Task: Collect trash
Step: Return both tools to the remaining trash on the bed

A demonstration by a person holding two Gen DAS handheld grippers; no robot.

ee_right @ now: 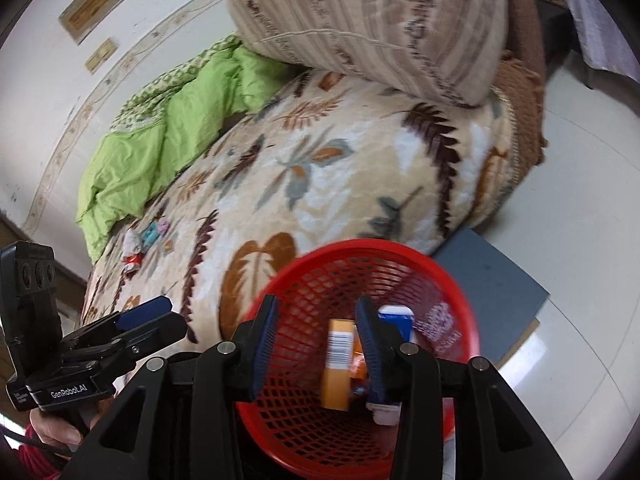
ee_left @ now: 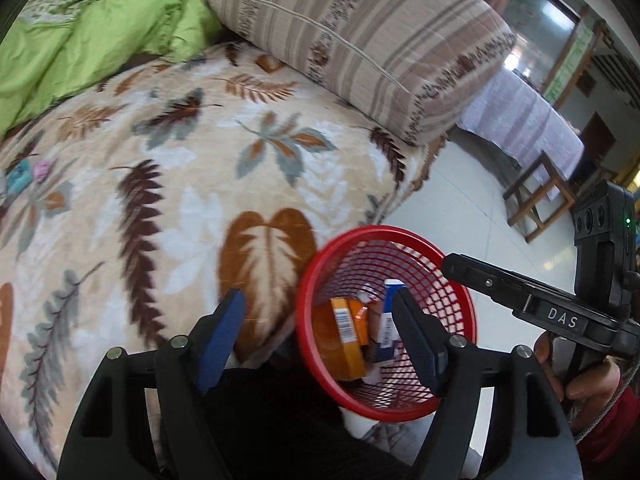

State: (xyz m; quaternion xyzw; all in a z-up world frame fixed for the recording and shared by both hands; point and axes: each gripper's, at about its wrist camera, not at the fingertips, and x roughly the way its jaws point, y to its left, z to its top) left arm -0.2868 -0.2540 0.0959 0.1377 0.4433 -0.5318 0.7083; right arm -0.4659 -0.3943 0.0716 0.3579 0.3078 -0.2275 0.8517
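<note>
Both jaws open, nothing held: left gripper point(ee_left: 320, 336) and right gripper point(ee_right: 316, 340) hover over the red mesh basket point(ee_right: 452, 280), orange box point(ee_right: 338, 364) and blue-white carton point(ee_right: 396, 320) inside. Remaining wrappers point(ee_right: 146, 240) lie on the leaf-print blanket point(ee_right: 320, 184) at 10 o'clock. Risk: a finger clips the rim on leaving and tips the light basket.

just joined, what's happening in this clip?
A person holds a gripper in each hand over a red mesh basket beside the bed. Left gripper and right gripper are both open, holding nothing. An orange box and a blue-and-white carton already lie in the basket. A few small wrappers remain on the leaf-print blanket.
</note>
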